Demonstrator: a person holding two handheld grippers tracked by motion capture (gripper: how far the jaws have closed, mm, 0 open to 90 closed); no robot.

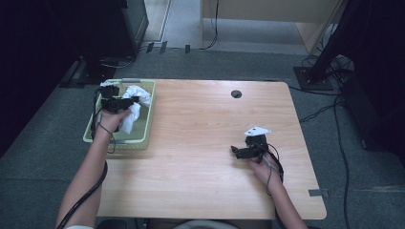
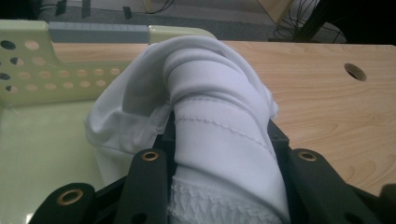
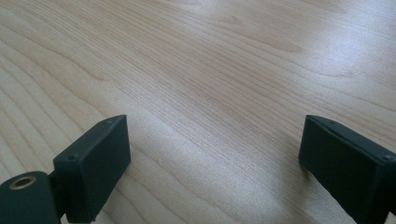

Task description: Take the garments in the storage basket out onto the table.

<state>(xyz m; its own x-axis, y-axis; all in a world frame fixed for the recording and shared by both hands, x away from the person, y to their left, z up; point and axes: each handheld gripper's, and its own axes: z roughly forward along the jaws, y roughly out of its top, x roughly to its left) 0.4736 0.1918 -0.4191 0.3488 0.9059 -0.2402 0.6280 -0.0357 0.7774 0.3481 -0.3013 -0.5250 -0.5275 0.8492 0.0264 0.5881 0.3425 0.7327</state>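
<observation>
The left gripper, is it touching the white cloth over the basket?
Touching. In the left gripper view the white cloth is pinched between the left gripper jaws, above the green basket.

The left forearm reaches forward at the left side, its hand gripping the left gripper (image 1: 125, 101), whose jaws are clamped on a bundle between them. The right forearm angles in from below; the right gripper (image 1: 235, 150) points leftward, jaws spread wide and bare
</observation>
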